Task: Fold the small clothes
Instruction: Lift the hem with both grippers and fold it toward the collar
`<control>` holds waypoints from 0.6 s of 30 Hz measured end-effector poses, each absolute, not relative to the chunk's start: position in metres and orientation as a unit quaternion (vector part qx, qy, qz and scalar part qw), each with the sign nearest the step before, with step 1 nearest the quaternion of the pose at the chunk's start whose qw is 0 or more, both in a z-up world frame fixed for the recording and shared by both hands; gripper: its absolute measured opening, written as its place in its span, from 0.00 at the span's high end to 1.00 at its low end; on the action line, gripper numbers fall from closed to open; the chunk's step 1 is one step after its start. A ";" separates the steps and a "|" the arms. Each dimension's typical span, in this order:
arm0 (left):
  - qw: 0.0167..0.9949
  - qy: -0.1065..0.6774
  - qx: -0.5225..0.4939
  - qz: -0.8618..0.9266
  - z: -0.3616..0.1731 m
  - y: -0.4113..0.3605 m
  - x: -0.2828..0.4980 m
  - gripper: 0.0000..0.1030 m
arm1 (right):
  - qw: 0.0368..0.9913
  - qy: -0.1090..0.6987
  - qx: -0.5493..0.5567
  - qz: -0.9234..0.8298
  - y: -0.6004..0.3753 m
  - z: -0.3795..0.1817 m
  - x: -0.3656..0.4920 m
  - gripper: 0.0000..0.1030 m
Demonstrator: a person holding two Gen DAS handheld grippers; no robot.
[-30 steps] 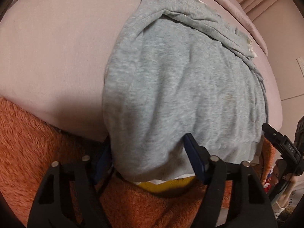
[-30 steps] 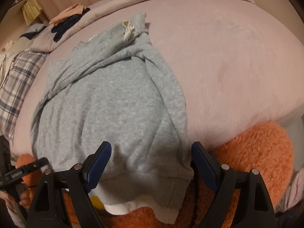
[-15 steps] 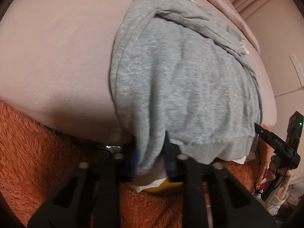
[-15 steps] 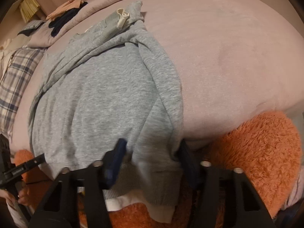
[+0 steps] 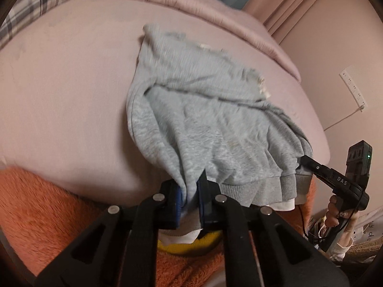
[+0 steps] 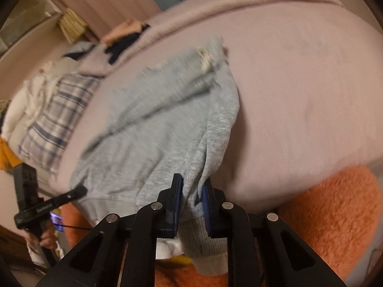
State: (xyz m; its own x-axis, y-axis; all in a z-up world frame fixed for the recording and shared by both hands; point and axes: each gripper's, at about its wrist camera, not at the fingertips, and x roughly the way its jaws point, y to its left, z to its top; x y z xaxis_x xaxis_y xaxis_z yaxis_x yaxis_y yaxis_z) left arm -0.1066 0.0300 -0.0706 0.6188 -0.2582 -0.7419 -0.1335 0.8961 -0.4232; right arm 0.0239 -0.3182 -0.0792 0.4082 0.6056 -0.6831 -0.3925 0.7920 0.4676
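A small grey sweatshirt (image 5: 210, 119) lies on the pink bed, its ribbed hem toward me. My left gripper (image 5: 190, 197) is shut on the hem's left corner and lifts it off the bed. My right gripper (image 6: 192, 202) is shut on the hem's right corner of the sweatshirt (image 6: 155, 131). The right gripper also shows at the far right of the left wrist view (image 5: 305, 162), and the left gripper at the left of the right wrist view (image 6: 80, 190). A white layer and something yellow (image 5: 189, 244) peek out under the hem.
The pink bed (image 5: 59, 95) spreads wide to the left of the sweatshirt. An orange fluffy blanket (image 6: 335, 215) lies along the near edge. Plaid cloth (image 6: 55, 122) and other clothes (image 6: 124, 38) lie at the bed's far left. A wall with an outlet (image 5: 352, 88) stands on the right.
Both grippers closed from open onto the hem corners and have lifted and pulled back; the hem now hangs bunched from the jaws and more of the bed shows.
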 end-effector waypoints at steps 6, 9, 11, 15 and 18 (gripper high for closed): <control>0.884 0.412 -0.216 -0.051 -0.052 0.021 -0.103 0.91 | 0.843 0.409 0.128 0.327 -0.307 -0.052 0.027 0.84; 0.885 0.406 -0.220 -0.056 -0.048 0.021 -0.108 0.91 | 0.844 0.402 0.130 0.331 -0.304 -0.050 0.029 0.84; 0.886 0.406 -0.219 -0.053 -0.046 0.022 -0.111 0.91 | 0.840 0.402 0.139 0.338 -0.304 -0.053 0.030 0.84; 0.886 0.404 -0.219 -0.057 -0.041 0.022 -0.112 0.91 | 0.838 0.399 0.144 0.343 -0.304 -0.051 0.027 0.84; 0.888 0.401 -0.217 -0.057 -0.036 0.022 -0.110 0.91 | 0.835 0.395 0.154 0.352 -0.306 -0.047 0.027 0.84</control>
State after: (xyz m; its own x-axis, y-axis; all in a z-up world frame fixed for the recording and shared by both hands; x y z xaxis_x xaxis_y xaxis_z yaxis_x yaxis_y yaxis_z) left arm -0.1100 0.0222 -0.0363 0.6727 -0.2753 -0.6868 -0.0728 0.8991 -0.4317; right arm 0.0266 -0.3065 -0.0469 0.4407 0.7086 -0.5511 -0.4657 0.7053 0.5345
